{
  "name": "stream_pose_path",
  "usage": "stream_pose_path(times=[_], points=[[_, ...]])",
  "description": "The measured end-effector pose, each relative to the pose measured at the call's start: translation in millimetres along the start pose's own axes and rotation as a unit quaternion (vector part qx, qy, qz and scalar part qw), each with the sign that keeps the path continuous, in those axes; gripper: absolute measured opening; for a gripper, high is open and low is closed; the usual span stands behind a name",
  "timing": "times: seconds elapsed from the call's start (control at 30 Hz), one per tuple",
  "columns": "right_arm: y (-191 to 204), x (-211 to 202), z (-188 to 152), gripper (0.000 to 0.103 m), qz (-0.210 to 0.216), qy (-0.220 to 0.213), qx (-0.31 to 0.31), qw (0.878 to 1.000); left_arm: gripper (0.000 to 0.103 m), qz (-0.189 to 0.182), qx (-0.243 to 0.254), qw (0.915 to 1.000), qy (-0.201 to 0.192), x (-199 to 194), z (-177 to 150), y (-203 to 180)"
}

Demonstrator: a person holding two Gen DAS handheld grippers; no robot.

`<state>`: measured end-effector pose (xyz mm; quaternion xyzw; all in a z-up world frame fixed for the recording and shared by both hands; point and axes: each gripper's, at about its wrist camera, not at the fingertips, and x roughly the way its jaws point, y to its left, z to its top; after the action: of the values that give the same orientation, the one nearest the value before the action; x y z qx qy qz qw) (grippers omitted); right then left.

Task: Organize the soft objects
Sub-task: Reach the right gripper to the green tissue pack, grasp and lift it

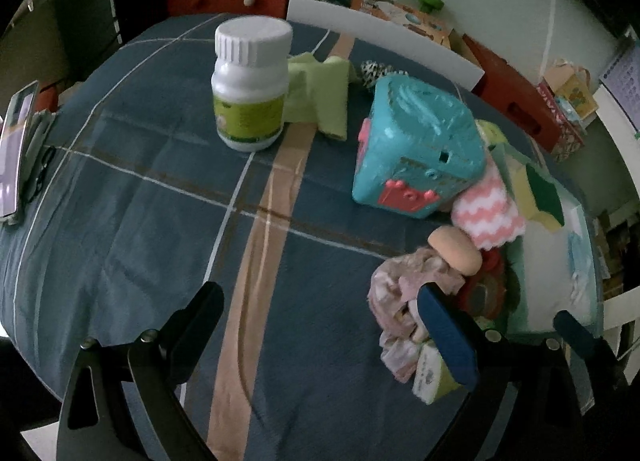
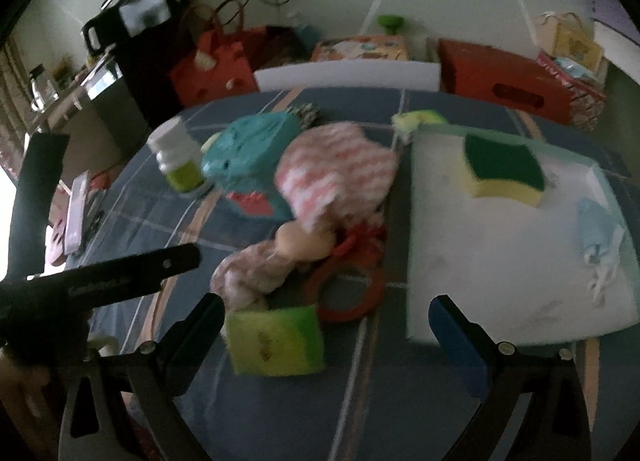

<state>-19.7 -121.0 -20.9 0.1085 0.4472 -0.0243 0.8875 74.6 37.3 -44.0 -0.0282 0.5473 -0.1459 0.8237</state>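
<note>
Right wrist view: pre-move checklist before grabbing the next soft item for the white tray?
1. Right gripper open and holding nothing: ok.
2. Left gripper open and holding nothing: ok.
3. Green-and-yellow square sponge lies between the right fingers, free of other items: ok.
4. White rectangular tray has bare space beside the yellow sponge with dark green top: ok.
5. Red plastic ring toy touches the target sponge: cannot tell.
6. Left gripper's arm stays out of the path to the tray: ok.
</note>
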Motion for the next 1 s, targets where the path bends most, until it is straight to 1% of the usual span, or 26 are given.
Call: stream_pose_path(times=[0.13,0.4,0.53,0.6,0.67,0.73,0.87,1.0], points=[[10.7,11.2,-5.7,0.103,-0.006,0.023,-0.016,1.0,0.097,0.002,0.005,0.9997,0.024,7.9,-5.9,0.4],[16.6,23.0,-11.7,0.103,-0.006,0.048,-0.027,0.998,0.097,-0.002,0.004,0.9992,0.039,13.7,-7.6,6.2],[21.1,27.7,-13.6,0.102,-0.007,0.057,-0.036,0.998,0.097,-0.004,0.0,0.9992,0.04,16.1,-7.2,9.1],[23.2,31.9,-14.5,0.1,-0.008,0.063,-0.039,0.997,0.097,-0.006,-0.001,0.9991,0.042,17.3,-7.6,15.2],[23.4,35.2,-14.3,0.096,-0.012,0.067,-0.038,0.997,0.097,-0.012,-0.002,0.9989,0.045,21.2,-4.8,16.8],[21.8,37.9,-14.4,0.096,-0.014,0.071,-0.034,0.997,0.097,-0.013,-0.002,0.9989,0.045,23.7,-2.5,17.7],[21.2,41.4,-15.0,0.087,-0.01,0.077,-0.034,0.996,0.097,-0.013,-0.003,0.9989,0.045,25.8,-1.6,16.4],[21.8,41.8,-15.9,0.08,-0.008,0.078,-0.036,0.996,0.097,-0.014,-0.001,0.9989,0.044,25.5,-0.7,13.3]])
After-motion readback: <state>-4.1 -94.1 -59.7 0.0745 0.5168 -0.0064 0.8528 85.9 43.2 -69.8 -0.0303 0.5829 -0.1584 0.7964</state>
